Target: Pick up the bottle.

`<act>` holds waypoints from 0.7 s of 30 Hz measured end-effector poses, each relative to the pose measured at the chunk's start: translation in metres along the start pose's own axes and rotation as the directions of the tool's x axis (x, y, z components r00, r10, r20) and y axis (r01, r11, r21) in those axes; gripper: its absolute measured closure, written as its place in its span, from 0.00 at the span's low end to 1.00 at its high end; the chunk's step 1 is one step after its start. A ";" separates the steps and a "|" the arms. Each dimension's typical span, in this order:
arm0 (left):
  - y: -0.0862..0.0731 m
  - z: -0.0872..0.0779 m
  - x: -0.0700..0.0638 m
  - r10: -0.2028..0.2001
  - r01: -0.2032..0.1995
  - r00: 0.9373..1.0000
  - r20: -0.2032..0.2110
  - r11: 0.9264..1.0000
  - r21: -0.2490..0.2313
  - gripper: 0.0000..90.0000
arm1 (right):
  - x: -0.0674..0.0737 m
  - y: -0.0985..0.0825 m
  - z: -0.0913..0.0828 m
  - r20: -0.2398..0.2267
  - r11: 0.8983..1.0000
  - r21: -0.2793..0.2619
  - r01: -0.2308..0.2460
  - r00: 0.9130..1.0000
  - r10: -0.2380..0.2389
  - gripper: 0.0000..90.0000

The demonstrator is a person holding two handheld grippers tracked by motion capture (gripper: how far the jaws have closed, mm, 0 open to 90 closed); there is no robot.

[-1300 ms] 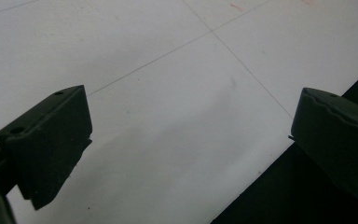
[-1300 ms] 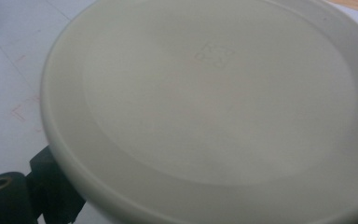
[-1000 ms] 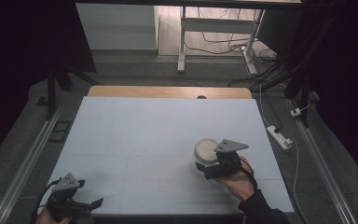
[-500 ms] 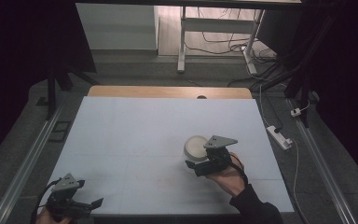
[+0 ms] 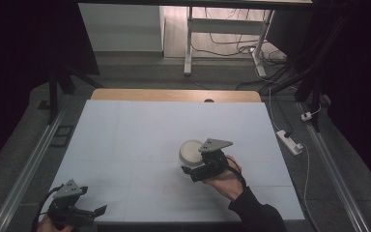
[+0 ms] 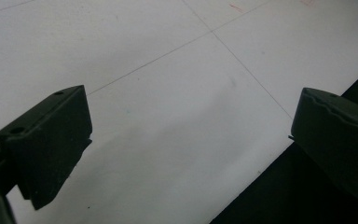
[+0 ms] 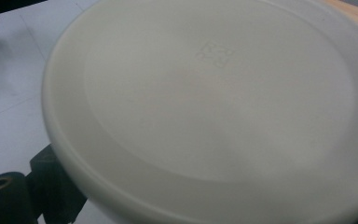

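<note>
Covering table [image 5: 125,130]: pale sheet | dark room, cabled floor | right gripper [image 5: 193,170] jaws holding white dish [image 5: 191,151] | left gripper [image 5: 84,212] jaws wide

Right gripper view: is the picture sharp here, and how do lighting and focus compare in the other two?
Right gripper view: the white lid sits so close that it is soft and blurred, its embossed mark barely legible. Left gripper view: even light on the table, with the dark jaws slightly soft. High view: dim, dark surroundings, and the white lid is small but distinct.
</note>
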State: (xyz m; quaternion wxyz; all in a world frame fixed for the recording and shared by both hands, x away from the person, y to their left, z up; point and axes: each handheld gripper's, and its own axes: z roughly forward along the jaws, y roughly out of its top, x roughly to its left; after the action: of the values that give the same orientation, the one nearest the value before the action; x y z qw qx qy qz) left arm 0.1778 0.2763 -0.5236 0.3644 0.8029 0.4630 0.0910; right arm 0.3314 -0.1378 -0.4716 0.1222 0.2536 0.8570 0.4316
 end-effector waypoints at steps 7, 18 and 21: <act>0.000 0.000 0.000 0.000 0.000 1.000 0.002 1.000 0.000 0.00 | 0.005 0.006 0.011 -0.014 1.000 0.003 0.020 1.000 -0.020 0.07; 0.000 0.000 0.000 -0.001 0.001 1.000 0.004 1.000 -0.001 0.00 | 0.019 0.017 0.028 -0.035 0.997 0.013 0.071 0.997 -0.071 0.07; 0.000 0.000 0.001 -0.001 0.001 1.000 0.005 1.000 -0.001 0.00 | 0.023 0.019 0.032 -0.038 0.996 0.019 0.082 0.996 -0.081 0.07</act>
State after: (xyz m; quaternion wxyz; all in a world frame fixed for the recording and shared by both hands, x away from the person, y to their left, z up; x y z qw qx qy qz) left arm 0.1779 0.2769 -0.5238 0.3661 0.8025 0.4626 0.0891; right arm 0.3323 -0.0943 -0.4751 0.1211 0.2117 0.8732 0.4220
